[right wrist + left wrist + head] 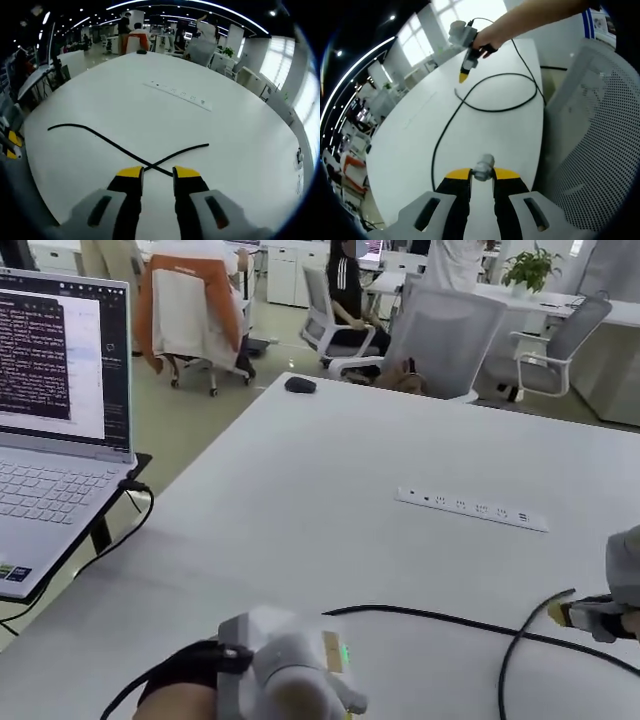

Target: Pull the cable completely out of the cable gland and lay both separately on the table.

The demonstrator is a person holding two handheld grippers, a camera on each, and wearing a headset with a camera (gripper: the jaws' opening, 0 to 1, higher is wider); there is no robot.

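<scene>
— Left claw (482,175)?
— Clamped on the grey gland (484,166), out by the bench (410,130) edge. No cable seen in it.
— Right claw (158,172)?
— Apart, gripping nothing, tips just short of the black cable (440,618), lying crossed over itself on the bench, both ends bare.
— Step in hand?
— Looks past the pulling: on to the laying down. Cable already laid.
— Next move?
— Lower the gland onto open bench, well apart from the cable, then spread the claw and lift away.

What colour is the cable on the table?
The cable is black, clearest in the right gripper view.
</scene>
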